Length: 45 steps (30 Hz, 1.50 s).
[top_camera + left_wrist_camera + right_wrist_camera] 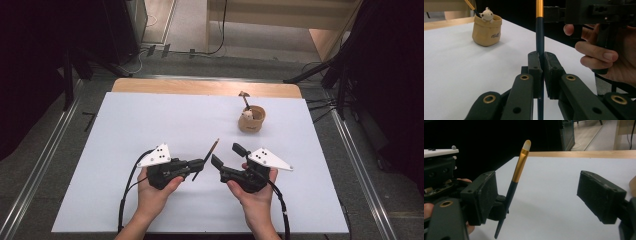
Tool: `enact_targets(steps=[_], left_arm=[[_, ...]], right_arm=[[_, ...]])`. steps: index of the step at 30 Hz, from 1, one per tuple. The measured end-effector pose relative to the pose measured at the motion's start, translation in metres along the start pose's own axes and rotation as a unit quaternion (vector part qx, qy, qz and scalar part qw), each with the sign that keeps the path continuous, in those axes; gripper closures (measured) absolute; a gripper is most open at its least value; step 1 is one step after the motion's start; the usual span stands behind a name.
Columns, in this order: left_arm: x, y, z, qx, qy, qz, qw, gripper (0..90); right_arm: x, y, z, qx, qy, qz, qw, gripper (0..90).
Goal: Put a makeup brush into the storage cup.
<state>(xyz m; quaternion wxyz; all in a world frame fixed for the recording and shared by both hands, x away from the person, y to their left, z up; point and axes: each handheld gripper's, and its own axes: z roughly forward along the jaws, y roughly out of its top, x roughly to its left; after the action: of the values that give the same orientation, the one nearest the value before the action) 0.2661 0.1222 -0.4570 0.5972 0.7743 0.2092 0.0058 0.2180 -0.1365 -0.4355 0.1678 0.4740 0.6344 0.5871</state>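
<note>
- The person's two hands come in from the near edge of the white desk, and each one holds a black claw.
- The left hand holds the left claw low over the desk, pointing toward the right one.
- The left claw is closed tight on a thin brush. Its two jaws pinch the dark handle.
- The brush has a gold band and a pale tip. It stands tilted, with the tip up and leaning away from the person.
- The right hand holds the right claw just beside the brush. Its jaws are wide apart and hold nothing.
- From the right gripper view, the brush stands close to one of the spread jaws. I cannot tell if they touch.
- A small tan pot shaped like a sack sits farther back on the desk, well apart from both claws.
- A little white bear peeks over the rim of the pot, and another brush sticks up out of it.
</note>
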Motion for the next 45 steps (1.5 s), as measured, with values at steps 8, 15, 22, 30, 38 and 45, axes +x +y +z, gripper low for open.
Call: enact_targets(steps=[8,15,22,30,38,45], left_arm=[[-0.005,-0.001,0.005,-0.004,-0.007,0.004,1.0,85.7],[-0.009,-0.002,0.01,-0.004,-0.013,0.007,0.9999,85.7],[-0.013,-0.003,0.014,-0.005,-0.018,0.008,0.9998,85.7],[-0.015,-0.004,0.015,-0.007,-0.018,0.011,0.9997,85.7],[-0.016,-0.004,0.016,-0.008,-0.018,0.012,0.9997,85.7],[-0.016,-0.004,0.016,-0.008,-0.017,0.015,0.9997,85.7]], right_arm=[[0.006,-0.004,0.004,-0.007,0.009,0.019,0.9998,25.7],[0.007,-0.006,0.003,-0.019,0.016,0.034,0.9991,33.7],[0.006,-0.009,0.004,-0.021,0.031,0.046,0.9982,43.3],[0.003,-0.012,0.004,-0.019,0.052,0.071,0.9959,58.1],[0.003,-0.017,0.006,-0.037,0.076,0.1,0.9913,69.5],[0.001,-0.019,0.007,-0.039,0.086,0.123,0.9879,79.1]])
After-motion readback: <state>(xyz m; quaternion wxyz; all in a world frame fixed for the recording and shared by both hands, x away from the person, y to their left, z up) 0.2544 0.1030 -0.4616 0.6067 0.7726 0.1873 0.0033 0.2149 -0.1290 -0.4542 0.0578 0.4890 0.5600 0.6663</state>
